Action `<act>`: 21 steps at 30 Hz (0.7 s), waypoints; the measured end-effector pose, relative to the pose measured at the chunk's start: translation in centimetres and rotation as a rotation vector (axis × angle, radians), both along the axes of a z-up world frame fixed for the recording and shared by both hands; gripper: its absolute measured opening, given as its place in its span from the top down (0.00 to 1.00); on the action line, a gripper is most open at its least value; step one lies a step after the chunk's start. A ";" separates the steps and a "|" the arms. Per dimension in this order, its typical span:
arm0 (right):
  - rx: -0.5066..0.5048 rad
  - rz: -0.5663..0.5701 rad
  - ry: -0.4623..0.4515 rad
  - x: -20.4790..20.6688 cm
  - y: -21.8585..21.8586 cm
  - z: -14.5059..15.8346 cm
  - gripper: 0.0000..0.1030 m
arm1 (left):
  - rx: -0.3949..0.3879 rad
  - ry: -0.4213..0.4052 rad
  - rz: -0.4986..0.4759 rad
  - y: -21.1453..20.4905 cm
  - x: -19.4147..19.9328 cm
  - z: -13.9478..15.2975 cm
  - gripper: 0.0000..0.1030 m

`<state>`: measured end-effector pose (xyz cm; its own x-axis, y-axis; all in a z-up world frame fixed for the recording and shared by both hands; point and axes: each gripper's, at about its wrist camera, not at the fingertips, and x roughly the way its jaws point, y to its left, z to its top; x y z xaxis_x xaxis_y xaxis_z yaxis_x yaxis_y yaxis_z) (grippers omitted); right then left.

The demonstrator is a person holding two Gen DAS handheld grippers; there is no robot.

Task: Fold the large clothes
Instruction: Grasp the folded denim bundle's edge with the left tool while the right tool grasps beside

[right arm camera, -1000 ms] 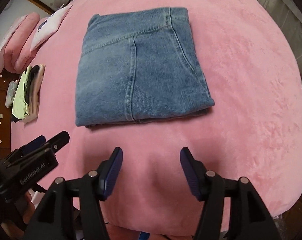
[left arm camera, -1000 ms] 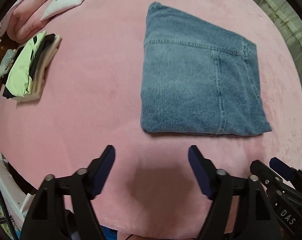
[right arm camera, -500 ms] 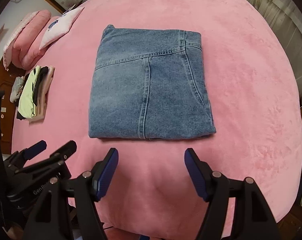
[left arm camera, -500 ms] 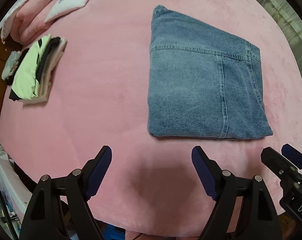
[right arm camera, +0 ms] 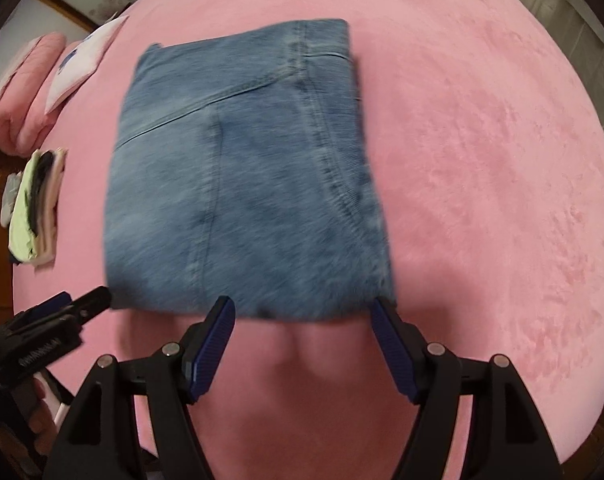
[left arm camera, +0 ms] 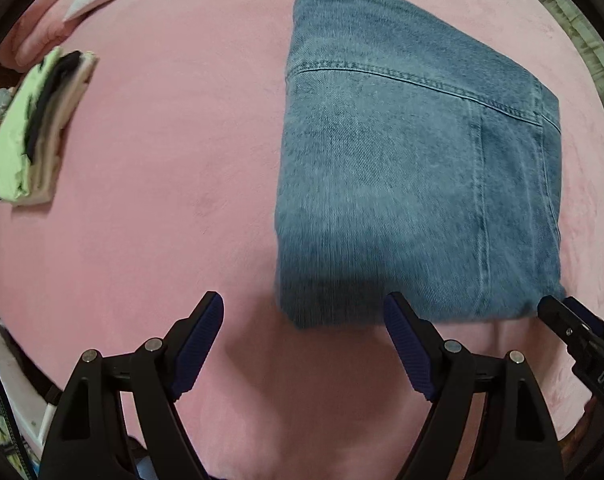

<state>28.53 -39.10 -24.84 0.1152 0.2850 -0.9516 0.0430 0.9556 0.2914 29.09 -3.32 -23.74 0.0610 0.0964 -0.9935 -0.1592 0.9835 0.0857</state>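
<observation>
Though folded square, soft denim jeans (left arm camera: 402, 184)

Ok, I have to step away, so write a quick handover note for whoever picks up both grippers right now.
Left gripper: open, nothing between its fingers, poised at the near left corner of the folded jeans.
Right gripper: open, holding nothing, at the near edge of the jeans by their right corner.
Things: jeans lie as a flat folded rectangle on the pink bedspread; a stack of folded clothes sits off to the left, pillows beyond it.
Done: jeans look fully folded.
Left: probably grip the near edge with both and either fold once more or move them to the stack.
</observation>
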 end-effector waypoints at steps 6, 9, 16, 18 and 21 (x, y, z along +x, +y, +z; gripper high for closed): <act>0.005 0.014 -0.106 1.8 -2.6 -1.1 0.25 | -0.062 -0.011 -0.028 1.3 3.3 -2.8 0.22; 0.097 0.006 -0.100 3.4 -4.7 -2.3 0.25 | -0.162 -0.036 -0.046 1.9 4.5 -3.6 0.22; 0.347 -0.015 -0.098 6.7 -5.7 -5.5 0.25 | -0.237 -0.077 -0.094 2.8 7.6 -5.0 0.20; 0.400 -0.030 -0.096 7.6 -5.5 -6.2 0.26 | -0.261 -0.079 -0.097 3.1 8.3 -5.3 0.19; 0.532 -0.045 -0.094 9.7 -4.7 -7.4 0.26 | -0.309 -0.090 -0.101 4.0 9.1 -5.9 0.18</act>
<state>38.23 -43.77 -32.23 0.2161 0.7172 -0.6625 0.0313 0.6731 0.7389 38.23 0.72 -29.65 0.1435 -0.2199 -0.9649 -0.0527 0.9719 -0.2294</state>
